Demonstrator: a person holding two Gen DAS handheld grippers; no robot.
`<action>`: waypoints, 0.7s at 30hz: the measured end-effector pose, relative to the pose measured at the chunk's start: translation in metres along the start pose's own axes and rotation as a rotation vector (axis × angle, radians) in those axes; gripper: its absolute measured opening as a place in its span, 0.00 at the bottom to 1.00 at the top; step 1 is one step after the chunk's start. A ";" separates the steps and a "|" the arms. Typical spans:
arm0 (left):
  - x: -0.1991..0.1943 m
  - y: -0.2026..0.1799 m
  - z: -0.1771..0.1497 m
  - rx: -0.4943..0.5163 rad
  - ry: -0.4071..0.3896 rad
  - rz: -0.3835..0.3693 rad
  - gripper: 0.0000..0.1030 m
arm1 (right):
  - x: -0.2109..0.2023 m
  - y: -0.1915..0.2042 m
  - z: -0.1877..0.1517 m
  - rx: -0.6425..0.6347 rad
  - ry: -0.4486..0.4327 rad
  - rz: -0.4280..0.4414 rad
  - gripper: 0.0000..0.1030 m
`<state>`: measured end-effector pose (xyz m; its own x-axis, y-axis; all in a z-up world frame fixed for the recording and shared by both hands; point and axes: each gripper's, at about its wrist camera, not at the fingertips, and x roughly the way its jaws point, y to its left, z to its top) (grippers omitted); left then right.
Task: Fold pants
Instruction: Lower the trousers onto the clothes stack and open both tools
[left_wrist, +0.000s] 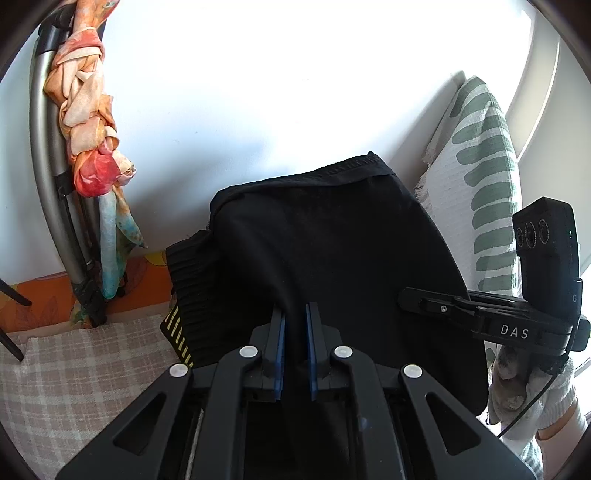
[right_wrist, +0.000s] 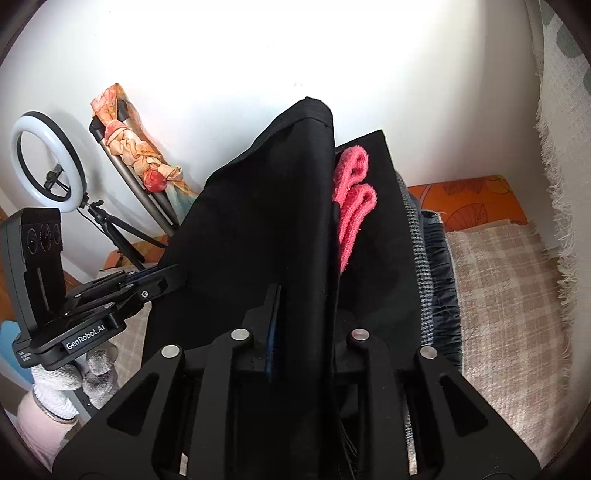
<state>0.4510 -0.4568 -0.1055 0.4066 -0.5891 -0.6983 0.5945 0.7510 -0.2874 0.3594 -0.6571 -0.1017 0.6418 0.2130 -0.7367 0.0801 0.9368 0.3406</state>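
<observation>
Basically left gripper (left_wrist: 295, 317) pinches the black pants (left_wrist: 325, 236), right gripper (right_wrist: 303, 314) looks loosened around them, so that fold may slump.

The pants (left_wrist: 325, 251) are black, of plain matte cloth, with a stitched hem seen along the far edge and a ribbed band at the left side. They are folded over and held raised above the checked bed cover (left_wrist: 74, 369), the cloth hanging in a broad panel with one upright fold ridge
</observation>
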 end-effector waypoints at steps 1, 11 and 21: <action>0.000 0.000 0.000 0.000 0.006 0.009 0.07 | -0.001 0.003 0.001 -0.006 -0.008 -0.016 0.27; -0.008 -0.008 -0.004 0.029 0.059 0.099 0.52 | -0.029 0.010 -0.004 -0.030 -0.051 -0.088 0.55; -0.023 -0.003 -0.010 0.013 0.088 0.144 0.68 | -0.040 0.041 -0.022 -0.084 -0.052 -0.158 0.78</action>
<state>0.4330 -0.4428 -0.0948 0.4265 -0.4465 -0.7866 0.5436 0.8216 -0.1717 0.3200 -0.6209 -0.0712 0.6647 0.0490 -0.7455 0.1205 0.9778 0.1716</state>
